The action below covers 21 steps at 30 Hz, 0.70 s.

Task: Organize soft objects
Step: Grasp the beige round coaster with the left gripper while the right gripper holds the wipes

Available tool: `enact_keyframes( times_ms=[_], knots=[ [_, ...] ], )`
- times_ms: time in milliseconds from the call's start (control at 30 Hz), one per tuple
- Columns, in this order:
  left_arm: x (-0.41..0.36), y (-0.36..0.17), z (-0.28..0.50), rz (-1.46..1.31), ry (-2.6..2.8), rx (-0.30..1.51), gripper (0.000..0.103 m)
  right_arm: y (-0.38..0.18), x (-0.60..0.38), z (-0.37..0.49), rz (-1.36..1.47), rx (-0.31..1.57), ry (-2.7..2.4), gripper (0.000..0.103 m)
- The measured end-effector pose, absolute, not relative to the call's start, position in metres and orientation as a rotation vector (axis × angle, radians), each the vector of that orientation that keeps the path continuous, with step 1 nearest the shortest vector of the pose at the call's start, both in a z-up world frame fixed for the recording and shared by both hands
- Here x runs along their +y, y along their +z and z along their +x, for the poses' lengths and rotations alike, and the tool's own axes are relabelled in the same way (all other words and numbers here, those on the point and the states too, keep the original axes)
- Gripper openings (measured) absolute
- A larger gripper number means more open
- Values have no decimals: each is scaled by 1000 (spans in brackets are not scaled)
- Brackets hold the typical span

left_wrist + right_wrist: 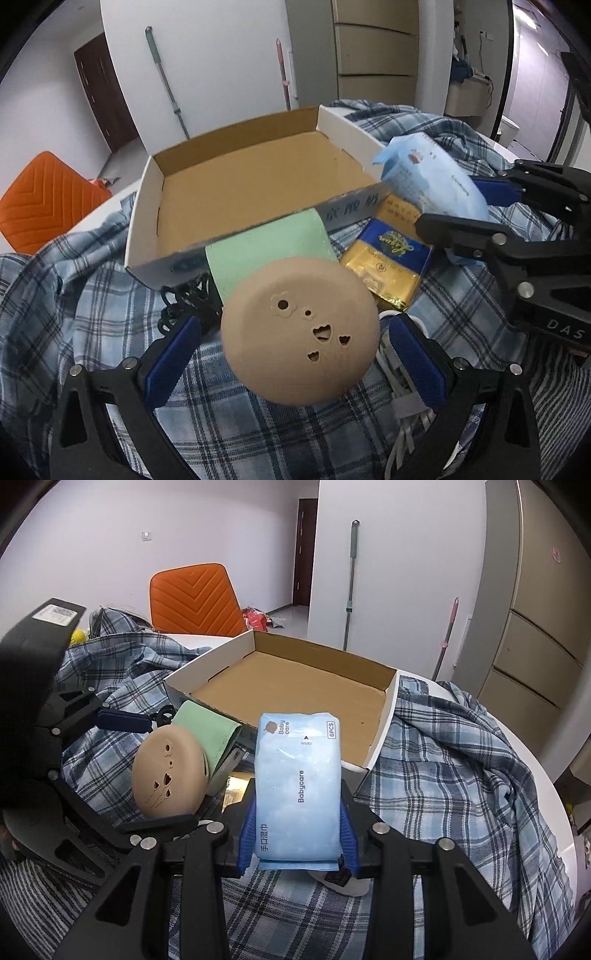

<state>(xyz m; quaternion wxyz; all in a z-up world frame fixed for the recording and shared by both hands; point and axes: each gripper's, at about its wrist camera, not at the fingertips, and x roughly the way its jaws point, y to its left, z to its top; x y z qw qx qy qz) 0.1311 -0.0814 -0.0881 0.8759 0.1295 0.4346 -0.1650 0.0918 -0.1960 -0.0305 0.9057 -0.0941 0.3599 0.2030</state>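
A tan round pad with small cut-out holes (299, 332) (166, 771) lies on the plaid cloth. My left gripper (295, 358) (168, 771) stands open around it, its blue pads (173, 358) a little off each side of it. My right gripper (300, 834) (447, 203) is shut on a light blue pack of wet wipes (299, 790) (432, 177), held upright just in front of the box. The open cardboard box (140, 221) (384, 731) has a bare brown floor. A folded green cloth (269, 243) (207, 727) leans on its near wall.
A blue plaid shirt (92, 314) (443, 757) covers the white table. A gold and blue packet (388, 258), a black coiled band (184, 302) and a white cable (402, 406) lie near the tan pad. An orange chair (192, 598) stands behind.
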Motion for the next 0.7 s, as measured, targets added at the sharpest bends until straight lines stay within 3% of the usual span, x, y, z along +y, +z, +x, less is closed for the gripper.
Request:
enact_keyframes(
  times_ms=[100,200,267,433,700],
  knots=[
    [-81,-92,135,265,-343,930,103,-31,-195,91,-198,742,418,37],
    [-76,-94,138,238,-355,943,88,-31,-195,91,-199,741,417,37],
    [-73,-93,139,220,-356,942,85,-30,-195,91,-199,740,417,37],
    [-71,-84,129,221,-347,871,83,-29,-196,90,-193,732,418,37],
    [-68,-54,90,229,-337,611,83,-22,-198,83,-180,685,412,37]
  ],
)
